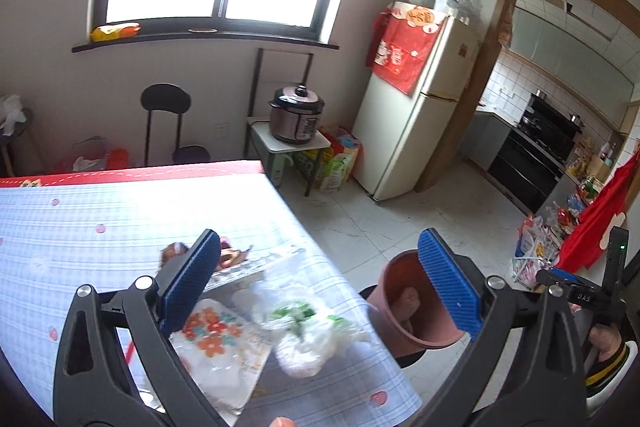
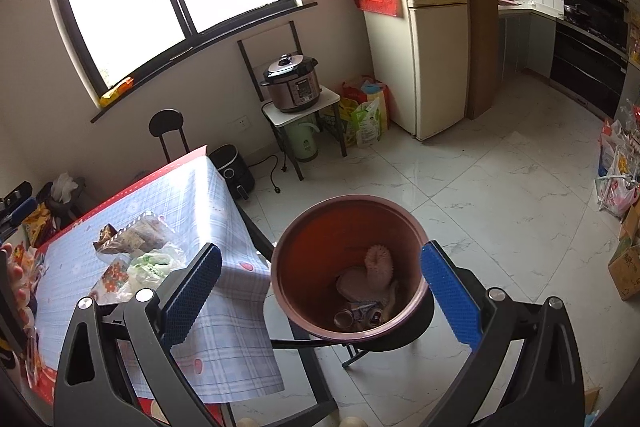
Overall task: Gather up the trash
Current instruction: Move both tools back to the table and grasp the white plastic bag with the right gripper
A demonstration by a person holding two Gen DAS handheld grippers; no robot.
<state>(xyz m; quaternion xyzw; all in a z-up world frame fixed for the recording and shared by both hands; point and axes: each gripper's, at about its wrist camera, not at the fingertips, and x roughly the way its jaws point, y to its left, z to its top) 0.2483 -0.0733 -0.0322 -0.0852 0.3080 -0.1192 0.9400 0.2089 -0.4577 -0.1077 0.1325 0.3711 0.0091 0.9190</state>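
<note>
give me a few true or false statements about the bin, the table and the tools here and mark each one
1. The brown bin is empty. False: it already holds a pale spiky item and small scraps.
2. The left tool is open with nothing between its pads. True.
3. A white plastic bag lies on the table. True.
4. The bin stands on the table. False: it sits on a dark stool beside the table.
5. The right tool is shut on a wrapper. False: it is open and holds nothing.
</note>
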